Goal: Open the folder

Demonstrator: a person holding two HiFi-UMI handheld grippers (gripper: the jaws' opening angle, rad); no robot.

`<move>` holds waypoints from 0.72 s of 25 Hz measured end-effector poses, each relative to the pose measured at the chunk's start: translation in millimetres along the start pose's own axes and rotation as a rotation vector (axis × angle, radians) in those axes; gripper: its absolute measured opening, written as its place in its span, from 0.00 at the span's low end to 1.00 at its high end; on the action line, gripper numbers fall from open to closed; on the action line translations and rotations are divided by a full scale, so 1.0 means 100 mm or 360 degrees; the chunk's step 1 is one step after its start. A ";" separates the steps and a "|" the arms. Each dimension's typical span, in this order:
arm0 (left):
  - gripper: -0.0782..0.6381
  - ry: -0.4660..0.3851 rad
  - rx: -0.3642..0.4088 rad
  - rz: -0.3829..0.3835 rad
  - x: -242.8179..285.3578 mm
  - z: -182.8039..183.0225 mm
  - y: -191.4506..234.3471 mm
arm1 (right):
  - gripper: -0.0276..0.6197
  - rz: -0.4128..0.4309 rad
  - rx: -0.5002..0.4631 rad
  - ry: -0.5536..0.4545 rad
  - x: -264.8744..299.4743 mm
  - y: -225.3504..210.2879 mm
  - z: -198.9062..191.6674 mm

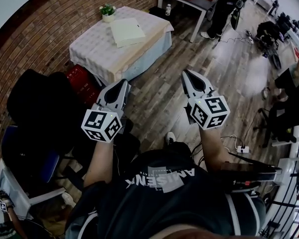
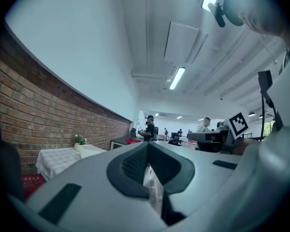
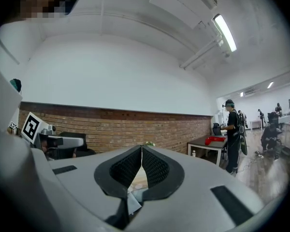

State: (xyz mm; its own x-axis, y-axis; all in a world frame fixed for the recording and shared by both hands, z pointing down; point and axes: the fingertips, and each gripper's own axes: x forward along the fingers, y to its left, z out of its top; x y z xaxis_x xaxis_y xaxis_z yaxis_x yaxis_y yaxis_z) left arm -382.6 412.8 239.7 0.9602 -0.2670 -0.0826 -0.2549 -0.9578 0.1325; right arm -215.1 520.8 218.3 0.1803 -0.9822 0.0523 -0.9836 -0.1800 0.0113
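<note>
White lettering on the person's black shirt (image 1: pixel 159 179) seems to read "ANISENK", though it is partly creased. I can read nothing else here.

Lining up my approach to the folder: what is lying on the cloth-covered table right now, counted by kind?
Folder: 1
Potted plant: 1
Total on the cloth-covered table: 2

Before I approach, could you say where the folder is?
Upper left in the head view, the folder lies on the cloth-covered table by the brick wall, beside the potted plant.
</note>
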 end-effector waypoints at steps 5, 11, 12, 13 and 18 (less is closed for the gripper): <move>0.12 -0.0102 0.0040 -0.0048 0.18 0.06 -0.01 | 0.10 0.0056 0.0041 0.0024 0.26 -0.19 -0.12; 0.12 -0.0114 0.0048 0.0057 0.64 0.09 0.08 | 0.10 0.0119 0.0054 0.0008 0.60 -0.66 -0.09; 0.12 -0.0115 0.0045 0.0079 0.70 0.08 0.08 | 0.10 0.0131 0.0058 0.0007 0.63 -0.74 -0.11; 0.12 -0.0110 0.0044 0.0101 0.76 0.06 0.08 | 0.10 0.0145 0.0056 0.0002 0.66 -0.81 -0.12; 0.13 -0.0108 -0.0029 0.0173 1.35 0.08 0.24 | 0.10 0.0170 0.0094 -0.0002 1.06 -1.38 -0.06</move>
State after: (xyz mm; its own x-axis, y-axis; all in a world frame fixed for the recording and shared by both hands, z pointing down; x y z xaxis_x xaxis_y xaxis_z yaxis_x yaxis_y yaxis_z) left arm -260.2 353.3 224.1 0.9168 -0.3764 -0.1332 -0.3546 -0.9209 0.1620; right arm -60.0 442.2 228.1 0.0747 -0.9960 0.0488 -0.9956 -0.0772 -0.0528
